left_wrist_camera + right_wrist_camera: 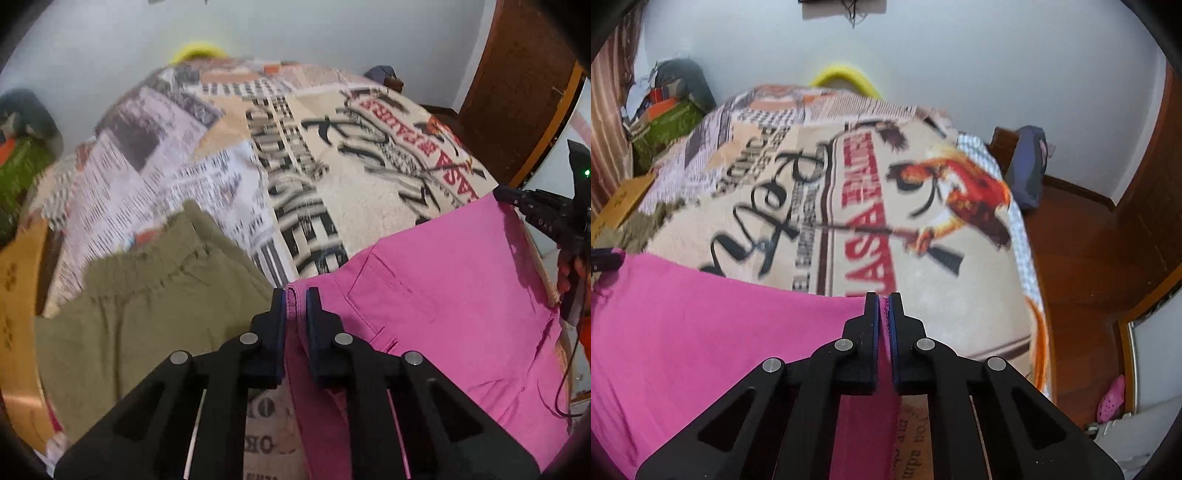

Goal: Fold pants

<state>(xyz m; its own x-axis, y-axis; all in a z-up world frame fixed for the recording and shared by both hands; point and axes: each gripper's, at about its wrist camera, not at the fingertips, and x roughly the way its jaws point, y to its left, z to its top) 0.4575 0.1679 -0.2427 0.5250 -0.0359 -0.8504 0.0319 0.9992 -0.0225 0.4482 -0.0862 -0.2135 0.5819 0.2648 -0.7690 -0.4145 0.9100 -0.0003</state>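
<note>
A bed covered by a cream fleece blanket printed with newspaper text and lettering (369, 192) is carrying bright pink cotton pants (443, 295) lying just beside crumpled olive-green fabric pants (147, 295) at its near edge.

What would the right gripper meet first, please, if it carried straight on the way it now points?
Probably the printed blanket on the bed. The right gripper, shut on the pink pants, points along and slightly down over it, with nothing else between. Depth is unclear, so it might skim above toward the far wall.
</note>
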